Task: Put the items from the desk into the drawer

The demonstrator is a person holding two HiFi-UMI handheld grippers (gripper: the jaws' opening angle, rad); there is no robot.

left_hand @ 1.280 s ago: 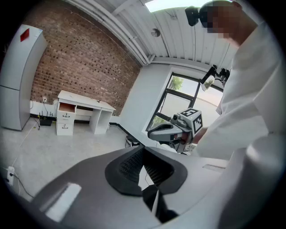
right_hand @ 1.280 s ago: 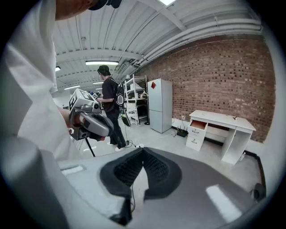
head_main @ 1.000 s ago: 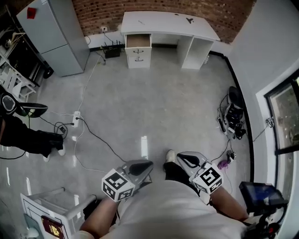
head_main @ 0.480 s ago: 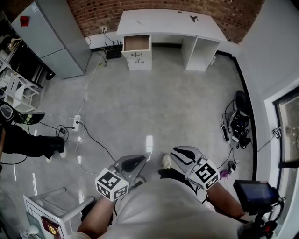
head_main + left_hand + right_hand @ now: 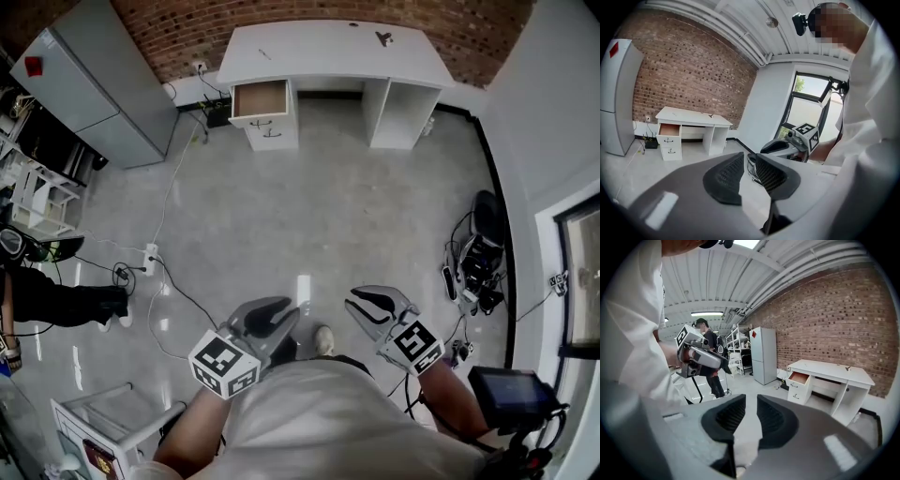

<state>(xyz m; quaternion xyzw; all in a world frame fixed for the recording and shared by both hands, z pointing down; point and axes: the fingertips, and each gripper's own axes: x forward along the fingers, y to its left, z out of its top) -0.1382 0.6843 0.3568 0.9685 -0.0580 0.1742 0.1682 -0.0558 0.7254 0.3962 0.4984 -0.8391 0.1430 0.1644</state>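
Far across the room, against the brick wall [image 5: 450, 28]: white desk [image 5: 319, 56], with its drawer [image 5: 261, 97] on the left side pulled open, presumably left so to take the items. On the desk top, a small dark item [image 5: 382, 38] toward the right and a thin item [image 5: 264, 54] toward the left, both too small to name. Near the body, well apart from all that: left gripper [image 5: 281, 314] and right gripper [image 5: 361, 305], side by side, pointed toward the desk. Jaws of each a narrow slit apart, clamping nothing, only floor showing through. Probably carried low and empty like this with nothing within reach yet; approach step, task barely begun. Underfoot, glossy grey floor [image 5: 328, 206], bare through the middle, so likely an easy walk. Cables [image 5: 178, 281] and a power strip [image 5: 150, 253] along the left, a tangle of gear [image 5: 478, 258] on the right by the window [image 5: 577, 262]; worth steering between. Tall grey cabinet [image 5: 84, 84] at far left, another person [image 5: 66, 300] at the left edge.
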